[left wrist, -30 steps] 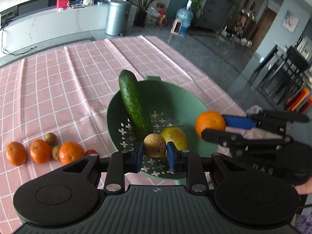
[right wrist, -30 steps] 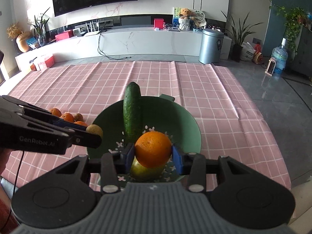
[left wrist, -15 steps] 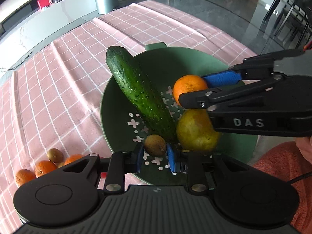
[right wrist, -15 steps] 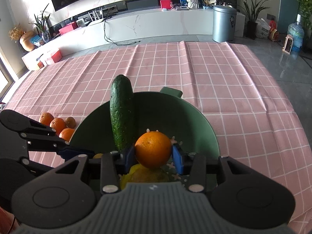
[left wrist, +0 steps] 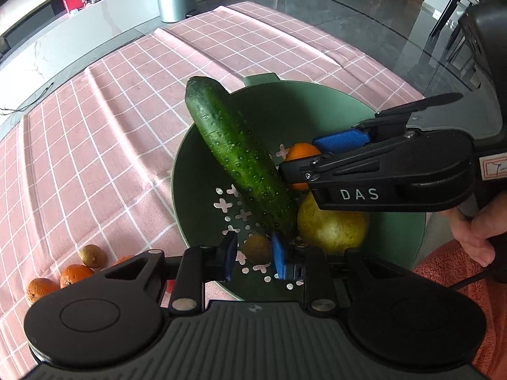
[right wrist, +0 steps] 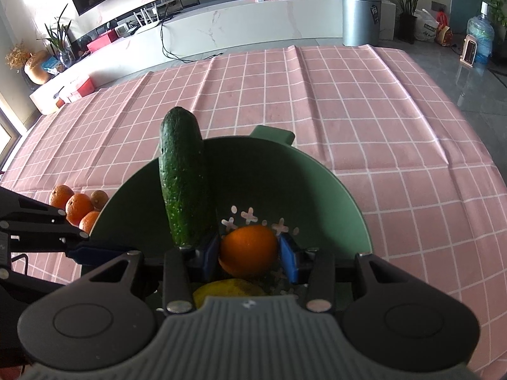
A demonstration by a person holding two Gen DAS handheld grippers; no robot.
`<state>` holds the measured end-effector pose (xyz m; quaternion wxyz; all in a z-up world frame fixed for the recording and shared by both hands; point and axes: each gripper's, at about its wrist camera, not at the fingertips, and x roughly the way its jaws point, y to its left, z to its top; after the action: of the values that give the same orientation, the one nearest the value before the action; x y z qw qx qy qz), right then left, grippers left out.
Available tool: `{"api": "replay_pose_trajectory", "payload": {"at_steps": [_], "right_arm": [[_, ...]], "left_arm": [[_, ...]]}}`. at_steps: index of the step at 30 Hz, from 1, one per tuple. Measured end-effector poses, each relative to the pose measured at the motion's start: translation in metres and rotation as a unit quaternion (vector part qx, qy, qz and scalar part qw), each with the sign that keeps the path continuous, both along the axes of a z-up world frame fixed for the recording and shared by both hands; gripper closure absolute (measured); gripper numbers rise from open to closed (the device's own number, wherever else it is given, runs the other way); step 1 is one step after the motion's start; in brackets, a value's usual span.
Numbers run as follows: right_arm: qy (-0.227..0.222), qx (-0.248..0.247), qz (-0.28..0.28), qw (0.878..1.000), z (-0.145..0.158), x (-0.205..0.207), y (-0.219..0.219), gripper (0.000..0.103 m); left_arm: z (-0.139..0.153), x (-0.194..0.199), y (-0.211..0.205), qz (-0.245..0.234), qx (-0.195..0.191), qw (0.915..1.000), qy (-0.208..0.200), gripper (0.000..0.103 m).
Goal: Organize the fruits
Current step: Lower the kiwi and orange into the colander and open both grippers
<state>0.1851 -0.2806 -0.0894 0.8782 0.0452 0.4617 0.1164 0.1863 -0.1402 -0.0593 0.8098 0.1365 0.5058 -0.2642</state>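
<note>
A green colander bowl [left wrist: 336, 101] [right wrist: 336, 196] stands on the pink checked cloth. A cucumber [left wrist: 237, 158] [right wrist: 183, 180] leans on its rim, and a yellow pear [left wrist: 332, 224] [right wrist: 228, 288] lies inside. My left gripper [left wrist: 253, 255] is low inside the bowl with its jaws a little apart around a brown kiwi [left wrist: 258, 247]; a gap shows on the left side. My right gripper [right wrist: 250, 253] [left wrist: 301, 164] is shut on an orange [right wrist: 248, 250] [left wrist: 301, 158] low in the bowl beside the cucumber.
Several oranges [left wrist: 73, 275] [right wrist: 77, 207] and a brown kiwi [left wrist: 92, 255] [right wrist: 99, 198] lie on the cloth left of the bowl. The table edge [right wrist: 475, 126] drops off to the right, with floor beyond.
Both grippers have lowered into the bowl. The left jaws have parted a little around the kiwi. The right gripper has carried the orange down beside the cucumber.
</note>
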Motion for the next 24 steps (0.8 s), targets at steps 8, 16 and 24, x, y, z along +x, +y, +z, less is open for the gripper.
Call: {"api": "replay_pose_trajectory", "payload": {"at_steps": [8,16,24], "right_arm": [[-0.010,-0.002,-0.004,1.000,0.014,-0.010,0.002,0.061],[-0.050,0.006,-0.020,0.999,0.042,-0.051,0.006,0.061],[-0.101,0.026,-0.049,0.993,0.059,-0.105,0.036,0.060]], "left_arm": [[0.022,-0.012,0.015,0.011,-0.028,0.9994,-0.020,0.066],[0.050,-0.036,0.045,0.034,-0.038,0.9972,-0.053,0.066],[0.067,-0.064,0.083,0.070,-0.059,0.9927,-0.078,0.066]]}}
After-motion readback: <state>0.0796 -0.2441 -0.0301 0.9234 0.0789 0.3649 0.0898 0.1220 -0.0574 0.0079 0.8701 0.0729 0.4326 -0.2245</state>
